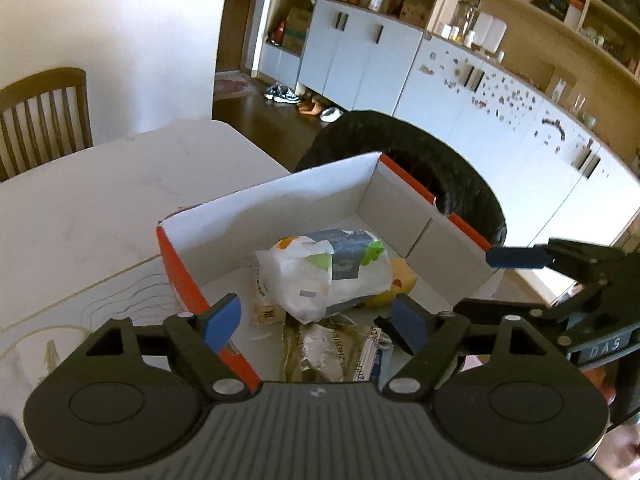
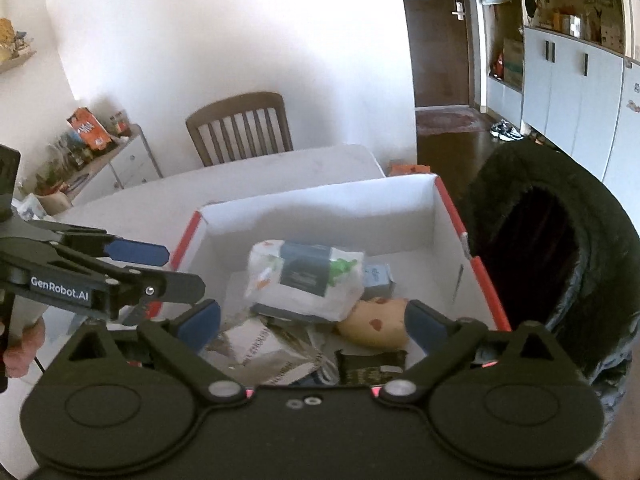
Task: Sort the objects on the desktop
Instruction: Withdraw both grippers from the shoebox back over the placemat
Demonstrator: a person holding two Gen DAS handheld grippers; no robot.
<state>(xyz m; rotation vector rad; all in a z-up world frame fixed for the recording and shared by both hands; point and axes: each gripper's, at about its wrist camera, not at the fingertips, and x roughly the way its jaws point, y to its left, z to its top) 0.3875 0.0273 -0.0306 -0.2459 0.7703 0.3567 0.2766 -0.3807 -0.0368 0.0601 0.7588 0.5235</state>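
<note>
Both the left gripper (image 1: 318, 318) and the right gripper (image 2: 312, 318) hang wide open and empty above the orange-edged box (image 1: 182, 276) on the table (image 1: 100, 200), where a white wipes pack (image 1: 328, 276) lies on other packets, its long axis running diagonally across the box floor.

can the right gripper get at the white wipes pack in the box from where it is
Probably yes. The right gripper is open and empty above the open box, and the white wipes pack lies on top of the other items with nothing over it.

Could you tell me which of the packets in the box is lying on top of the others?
The white packet with the dark label; it rests atop the paper wrappers.
</note>
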